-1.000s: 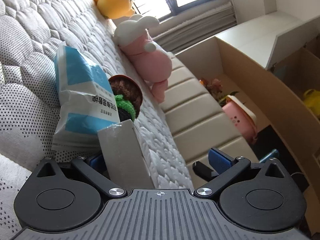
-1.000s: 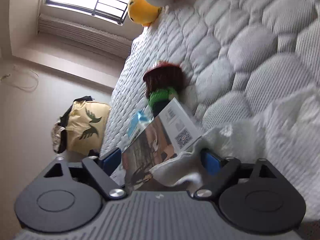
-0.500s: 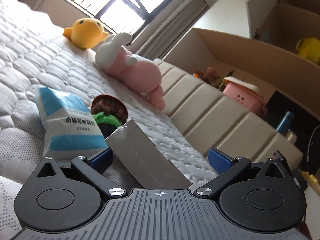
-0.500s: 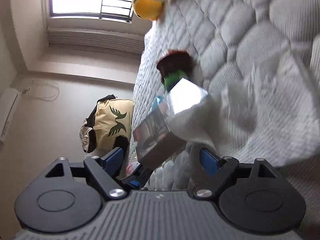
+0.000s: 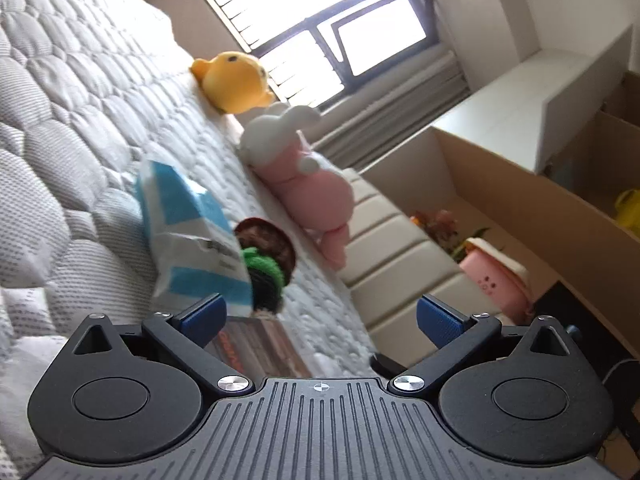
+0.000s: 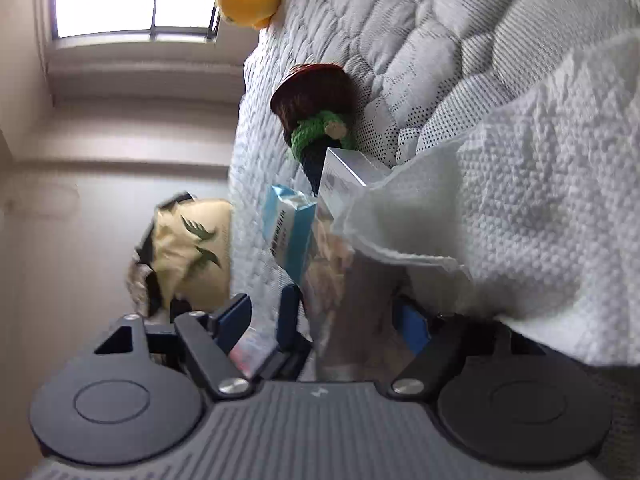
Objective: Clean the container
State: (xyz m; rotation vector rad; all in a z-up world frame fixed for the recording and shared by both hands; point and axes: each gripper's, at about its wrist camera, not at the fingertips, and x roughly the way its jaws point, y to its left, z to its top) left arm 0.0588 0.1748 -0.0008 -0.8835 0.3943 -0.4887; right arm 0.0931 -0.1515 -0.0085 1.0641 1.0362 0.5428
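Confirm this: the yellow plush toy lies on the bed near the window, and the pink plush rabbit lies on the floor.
Wrong about the floor. The left wrist view shows the pink plush rabbit lying on the bed against the headboard. The yellow plush toy does lie near the window.

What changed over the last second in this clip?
The grey printed cardboard box tipped from upright to lying low under the open left gripper. The white paper towel at the right gripper shifted over its end. The blue-white pouch and crocheted doll stayed put.
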